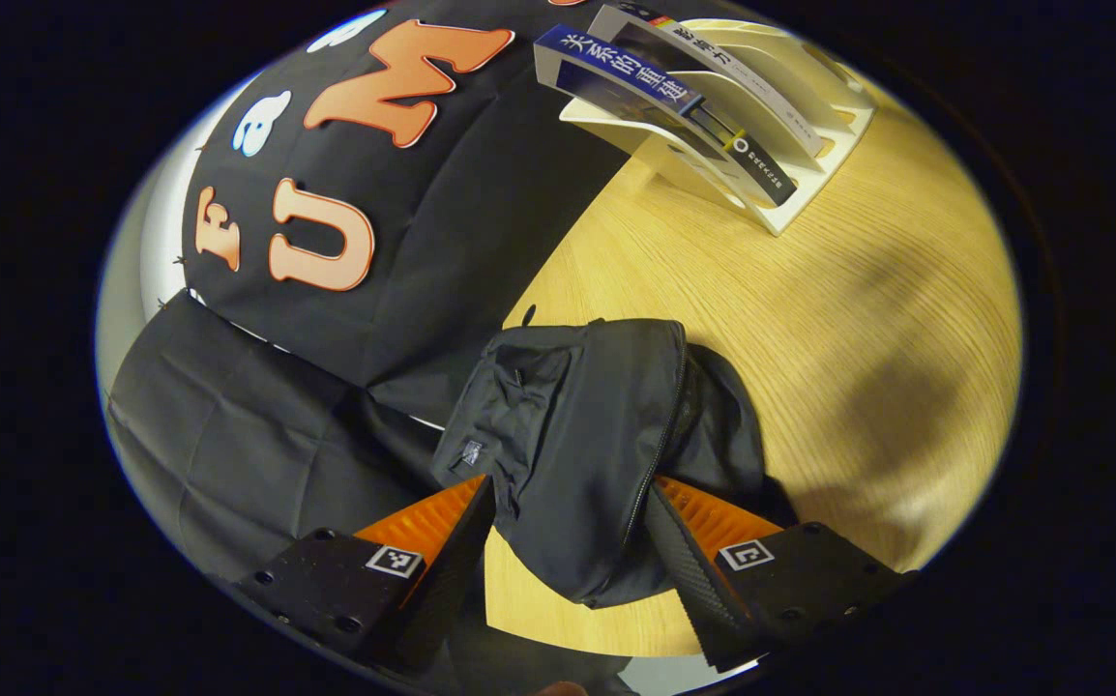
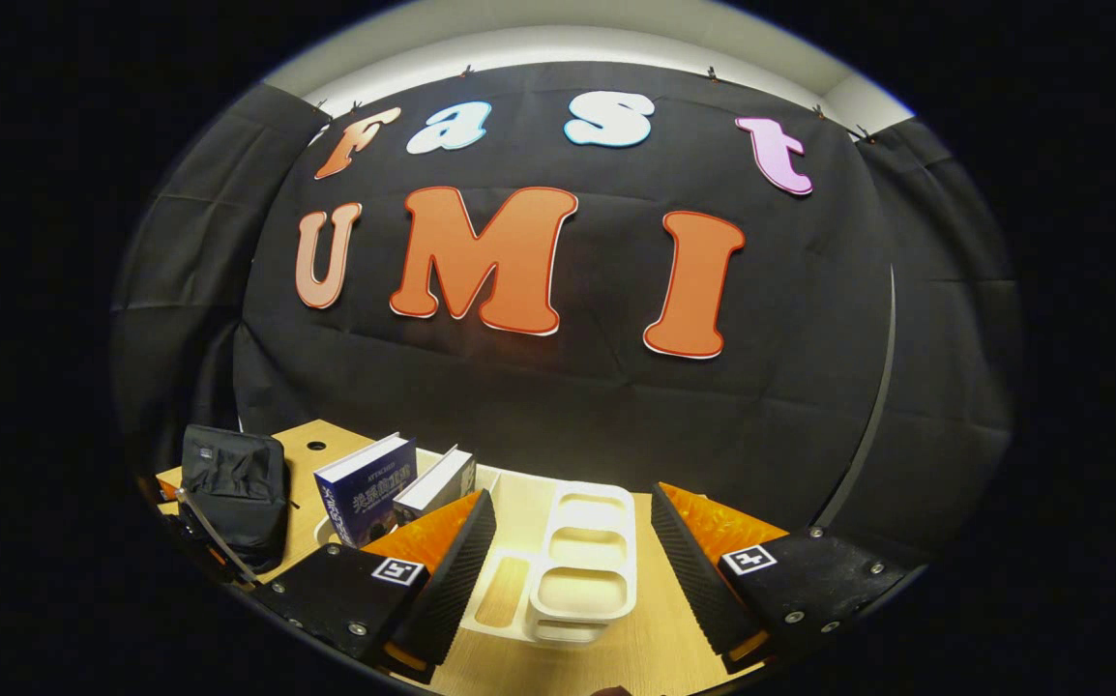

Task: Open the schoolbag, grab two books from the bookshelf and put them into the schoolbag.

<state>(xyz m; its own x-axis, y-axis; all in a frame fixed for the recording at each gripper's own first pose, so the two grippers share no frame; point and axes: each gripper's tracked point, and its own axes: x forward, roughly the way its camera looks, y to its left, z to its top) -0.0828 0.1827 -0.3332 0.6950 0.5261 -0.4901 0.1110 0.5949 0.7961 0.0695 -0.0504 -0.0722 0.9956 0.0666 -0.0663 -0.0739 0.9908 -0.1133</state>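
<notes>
A black schoolbag (image 1: 577, 425) lies on the wooden table (image 1: 867, 319) near the booth's wall, its zip line running down its right side. My left gripper (image 1: 572, 488) is open, and its two fingers stand on either side of the bag's near end. At the far right a white bookshelf (image 1: 790, 184) holds a blue book (image 1: 655, 87) and a second book (image 1: 713, 53), both leaning. In the right gripper view, my right gripper (image 2: 572, 495) is open above the bookshelf's (image 2: 582, 551) bare slots. The blue book (image 2: 365, 488) and the second book (image 2: 437, 483) stand to its left, and the schoolbag (image 2: 234, 488) sits farther left.
The table's edge (image 1: 568, 619) runs close under the left gripper. The black cloth wall (image 2: 568, 406) stands right behind the bookshelf and the bag. A small round hole (image 2: 316, 447) is in the tabletop by the bag.
</notes>
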